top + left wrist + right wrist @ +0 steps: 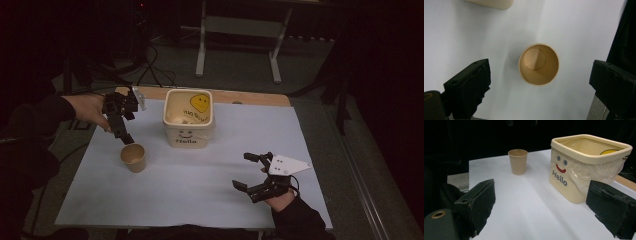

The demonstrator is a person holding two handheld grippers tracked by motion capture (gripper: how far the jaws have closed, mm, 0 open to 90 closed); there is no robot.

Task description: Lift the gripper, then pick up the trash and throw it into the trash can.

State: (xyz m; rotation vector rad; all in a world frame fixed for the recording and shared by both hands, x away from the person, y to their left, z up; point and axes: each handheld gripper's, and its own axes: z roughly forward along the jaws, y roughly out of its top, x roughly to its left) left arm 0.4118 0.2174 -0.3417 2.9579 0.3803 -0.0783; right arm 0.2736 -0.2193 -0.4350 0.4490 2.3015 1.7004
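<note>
My left gripper hangs above the upright paper cup, jaws spread wide and touching nothing. The cup stands on the white sheet, left of the cream bin. My right gripper, at the near right, is likewise agape and empty.

Cream bin being cut off by the top edge in the left gripper view, its contents staying too dim to tell in the high view, person's left sleeve fading into darkness at the left edge
</note>
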